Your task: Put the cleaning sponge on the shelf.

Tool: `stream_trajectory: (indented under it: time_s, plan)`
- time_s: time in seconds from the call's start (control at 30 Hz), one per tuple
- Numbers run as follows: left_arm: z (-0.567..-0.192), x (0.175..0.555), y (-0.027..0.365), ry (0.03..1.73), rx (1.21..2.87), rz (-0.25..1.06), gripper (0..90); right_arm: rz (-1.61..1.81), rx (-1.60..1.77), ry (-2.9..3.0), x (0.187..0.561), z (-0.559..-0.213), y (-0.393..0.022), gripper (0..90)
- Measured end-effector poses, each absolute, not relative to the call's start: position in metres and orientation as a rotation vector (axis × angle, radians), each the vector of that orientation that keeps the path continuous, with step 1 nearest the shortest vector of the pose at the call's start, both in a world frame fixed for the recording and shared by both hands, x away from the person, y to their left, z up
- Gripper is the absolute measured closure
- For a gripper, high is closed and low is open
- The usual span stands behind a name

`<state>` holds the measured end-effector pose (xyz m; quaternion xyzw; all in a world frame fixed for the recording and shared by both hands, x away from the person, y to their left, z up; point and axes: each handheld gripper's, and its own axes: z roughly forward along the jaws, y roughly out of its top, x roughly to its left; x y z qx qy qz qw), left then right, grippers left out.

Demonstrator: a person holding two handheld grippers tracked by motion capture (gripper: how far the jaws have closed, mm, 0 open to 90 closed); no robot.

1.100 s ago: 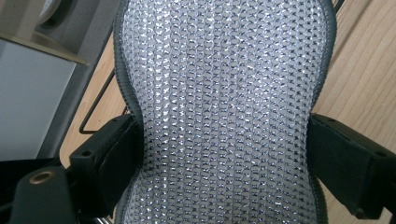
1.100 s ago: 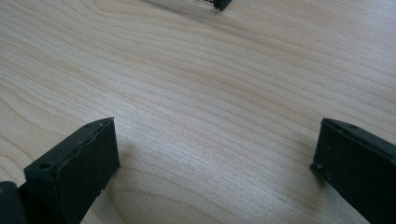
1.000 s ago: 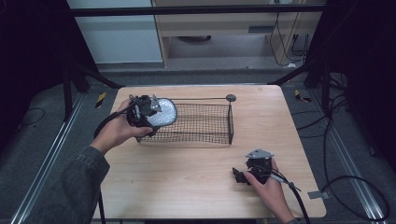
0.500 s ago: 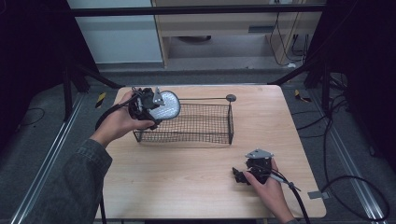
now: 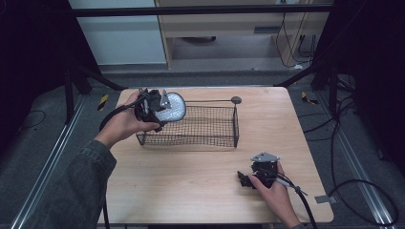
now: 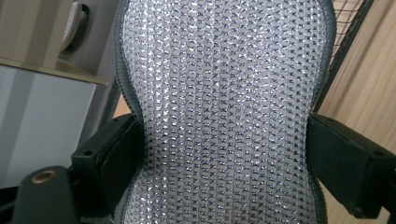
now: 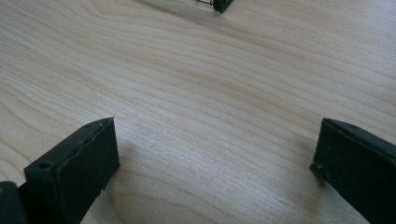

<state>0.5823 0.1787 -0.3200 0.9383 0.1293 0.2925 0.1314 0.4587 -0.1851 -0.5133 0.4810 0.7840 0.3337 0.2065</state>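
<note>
The left hand-held gripper (image 5: pixel 160 106) is at the far left of the desk (image 5: pixel 191 191). It holds a silver mesh scrubbing pad (image 5: pixel 173 107). The pad is shiny and grey, with a soft edge all round. In the left gripper view the two black jaws squeeze the scrubbing pad (image 6: pixel 224 112) on both sides, so its middle is pinched in. The jaws have just been closing a bit more on the pad, so the grip is tight.

A second ago the pad was lower, down by the left end of the black wire basket (image 5: pixel 210 129). Now it is up above the basket's far left corner, and it touches no wire that I can see. I think this means the pad is being lifted out of the basket, and the lift is nearly done. Next it likely needs a place to go on the desk.

The basket sits in the middle of the desk, toward the far side. A thin black rod with a round knob (image 5: pixel 236 99) lies along its far rim.

The right hand-held gripper (image 5: pixel 248 180) rests on the desk at the near right, well apart from the basket. Its jaws stand wide open with only bare wood (image 7: pixel 210 116) between them. It holds nothing.
</note>
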Motion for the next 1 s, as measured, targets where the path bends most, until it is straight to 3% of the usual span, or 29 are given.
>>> stream_trajectory:
  time_s: [1.0]
  plan:
    - [-0.355, 0.609, 0.181, 0.347, 2.75, 0.836, 12.8, 0.927, 1.34, 2.183, 0.459, -0.513, -0.185, 0.4]
